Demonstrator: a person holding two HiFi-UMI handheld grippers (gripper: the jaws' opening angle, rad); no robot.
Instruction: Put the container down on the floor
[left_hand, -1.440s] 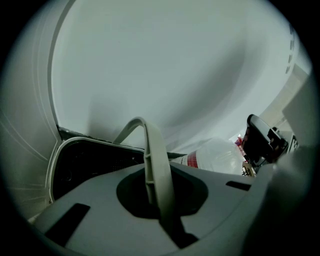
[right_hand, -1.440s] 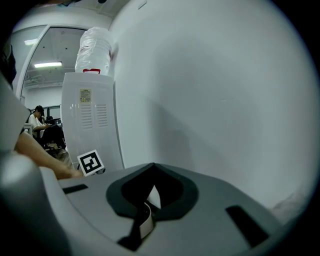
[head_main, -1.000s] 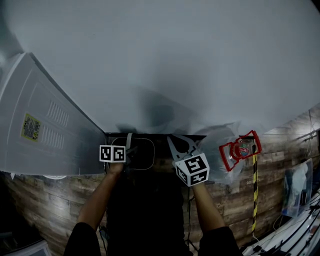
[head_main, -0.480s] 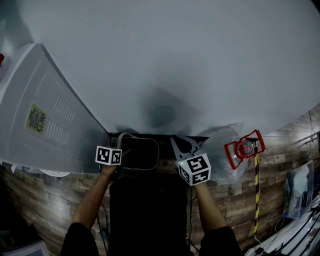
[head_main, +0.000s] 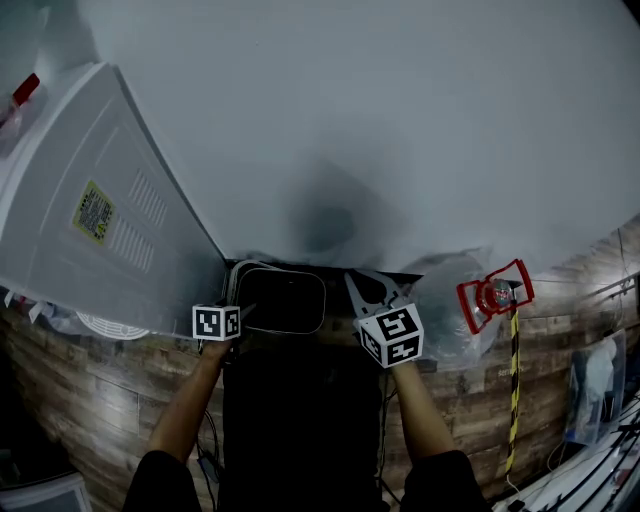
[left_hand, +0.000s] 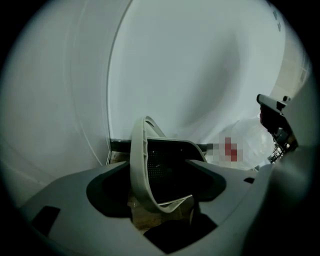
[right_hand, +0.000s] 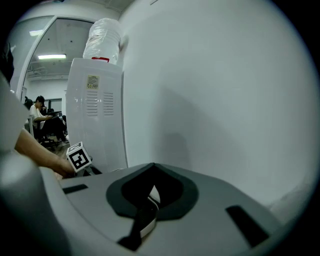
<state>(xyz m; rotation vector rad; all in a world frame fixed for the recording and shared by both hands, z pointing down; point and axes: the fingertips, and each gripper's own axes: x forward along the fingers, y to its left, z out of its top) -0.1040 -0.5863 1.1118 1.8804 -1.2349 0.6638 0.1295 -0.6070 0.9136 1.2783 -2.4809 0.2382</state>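
Note:
The container (head_main: 280, 300) is a dark mesh bin with a pale grey rim, standing on the wooden floor against the white wall. My left gripper (head_main: 232, 318) is at its left side. In the left gripper view the jaws (left_hand: 155, 175) stand wide apart and have just been opening. The grey rim (left_hand: 139, 165) runs between them, and neither pad presses on it. My right gripper (head_main: 362, 288) is at the bin's right side. In the right gripper view its jaws (right_hand: 150, 197) are shut on a thin edge of the rim (right_hand: 149, 212).
A tall white water dispenser (head_main: 90, 230) stands left of the bin, with a bottle (right_hand: 102, 37) on top. To the right lie a clear plastic bag (head_main: 450, 300), a red frame (head_main: 495, 295) and a yellow-black striped pole (head_main: 513, 380). A person (right_hand: 37, 107) sits far off.
My left gripper's marker cube has slid left and down, away from the bin's rim, and more of the bin now shows. The right gripper has stayed in place.

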